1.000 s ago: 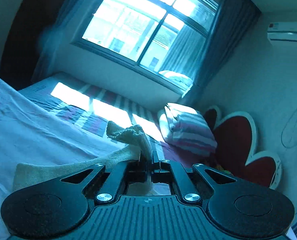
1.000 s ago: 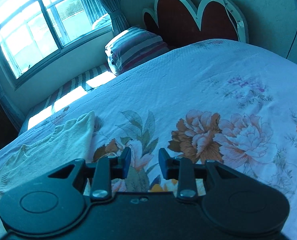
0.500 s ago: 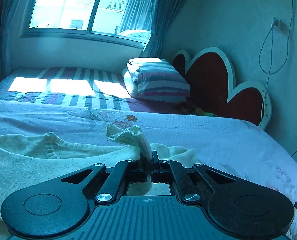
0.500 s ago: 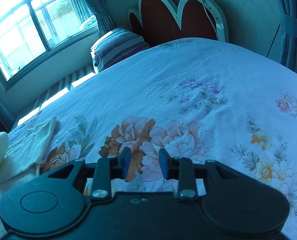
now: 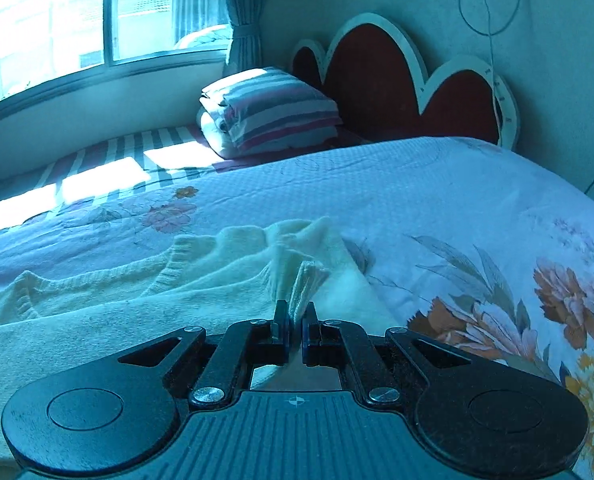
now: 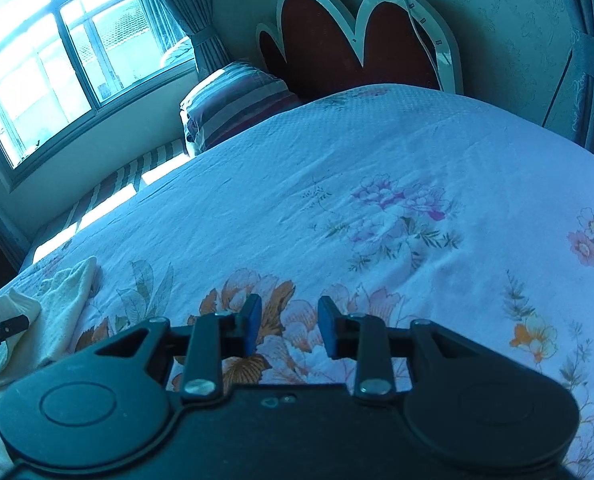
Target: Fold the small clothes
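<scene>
While L gripper (image 5: 295,320) pinches the sweater (image 5: 145,296) cuff betw. near-shut fingers, R gripper (image 6: 289,322) stands part-open, empty, floral sheet (image 6: 377,184) beyond its tips.

Left gripper (image 5: 295,318) with fingers (image 5: 281,320) pinched on a ribbed edge of the cream knit sweater (image 5: 137,292), sweater spread over the floral bedspread (image 5: 437,200), striped pillow (image 5: 273,112) beside scalloped red headboard (image 5: 381,76), sunlit window (image 5: 77,20) at left

Floral-sheeted bed (image 6: 377,168), cream knit sweater (image 5: 117,292) spread flat, striped pillow (image 5: 273,112) by the headboard (image 5: 381,80)
</scene>
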### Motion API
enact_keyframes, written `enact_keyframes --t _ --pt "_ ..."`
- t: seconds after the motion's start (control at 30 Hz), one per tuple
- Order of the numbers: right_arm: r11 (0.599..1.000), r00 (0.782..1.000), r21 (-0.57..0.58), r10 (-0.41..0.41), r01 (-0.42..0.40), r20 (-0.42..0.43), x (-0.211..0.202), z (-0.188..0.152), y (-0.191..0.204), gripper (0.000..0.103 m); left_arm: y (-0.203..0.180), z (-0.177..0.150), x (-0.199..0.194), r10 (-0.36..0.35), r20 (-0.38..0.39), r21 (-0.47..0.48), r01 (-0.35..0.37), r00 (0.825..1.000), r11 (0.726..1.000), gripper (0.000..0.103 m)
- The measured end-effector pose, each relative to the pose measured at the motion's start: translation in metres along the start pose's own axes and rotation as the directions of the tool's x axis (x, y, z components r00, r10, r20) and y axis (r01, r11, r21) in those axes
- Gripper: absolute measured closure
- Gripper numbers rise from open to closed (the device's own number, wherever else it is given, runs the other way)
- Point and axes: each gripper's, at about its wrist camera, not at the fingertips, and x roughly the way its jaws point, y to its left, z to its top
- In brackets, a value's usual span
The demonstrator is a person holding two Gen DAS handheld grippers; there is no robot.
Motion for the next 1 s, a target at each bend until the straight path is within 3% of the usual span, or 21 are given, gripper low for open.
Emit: enact_keyframes --t 0.03,0.1,0.13,0.2,0.27,0.37,0.43,0.5,0.6,0.7,0.87,1.0 --pt "1.0 1.0 -0.001 -0.001 0.001 -0.004 0.0 -0.001 0.001 0.071 -0.006 -0.001 0.002 -0.045 -0.013 0.005 0.045 0.999 0.999 0.091" --pt "1.0 1.0 -0.004 -0.004 0.004 -0.009 0.001 -0.002 0.004 0.071 -0.009 -0.003 -0.003 -0.146 0.012 -0.036 0.147 0.989 0.989 0.039" --pt "1.0 1.0 -0.005 -0.004 0.004 -0.01 0.001 -0.002 0.006 0.071 -0.008 -0.004 -0.011 -0.179 0.05 -0.06 0.182 0.983 0.981 0.036" --pt "1.0 1.0 -0.007 0.002 -0.002 -0.009 0.0 0.0 0.012 0.071 -0.001 -0.005 -0.031 -0.183 0.112 -0.084 0.193 0.977 0.978 0.035" --pt "1.0 1.0 0.001 0.025 -0.025 -0.007 0.0 0.002 0.022 0.071 0.02 -0.012 -0.056 -0.117 0.145 -0.125 0.136 0.982 0.983 0.035" --pt "0.995 0.995 -0.001 0.1 -0.1 -0.009 0.004 0.002 0.053 0.071 0.067 -0.036 -0.094 0.065 0.146 -0.194 -0.036 0.987 0.98 0.035" --pt "0.984 0.984 -0.008 0.176 -0.176 -0.017 0.009 -0.002 0.08 0.071 0.104 -0.058 -0.118 0.196 0.112 -0.222 -0.168 0.974 0.961 0.035" --pt "0.967 0.966 -0.006 0.256 -0.256 -0.047 0.017 -0.009 0.108 0.073 0.137 -0.08 -0.135 0.281 0.066 -0.242 -0.258 0.958 0.935 0.035" --pt "0.937 0.933 -0.001 0.348 -0.35 -0.095 0.03 -0.022 0.151 0.073 0.172 -0.107 -0.153 0.347 0.012 -0.26 -0.332 0.938 0.907 0.035" --pt "0.918 0.91 -0.015 0.39 -0.396 -0.141 0.04 -0.034 0.184 0.073 0.194 -0.122 -0.159 0.395 -0.02 -0.269 -0.385 0.919 0.883 0.035" --pt "0.914 0.897 0.009 0.399 -0.405 -0.189 0.058 -0.041 0.208 0.072 0.219 -0.134 -0.153 0.411 -0.056 -0.286 -0.409 0.91 0.867 0.035" --pt "0.922 0.899 0.075 0.388 -0.381 -0.204 0.068 -0.046 0.21 0.072 0.232 -0.136 -0.142 0.427 -0.081 -0.282 -0.431 0.901 0.857 0.035"
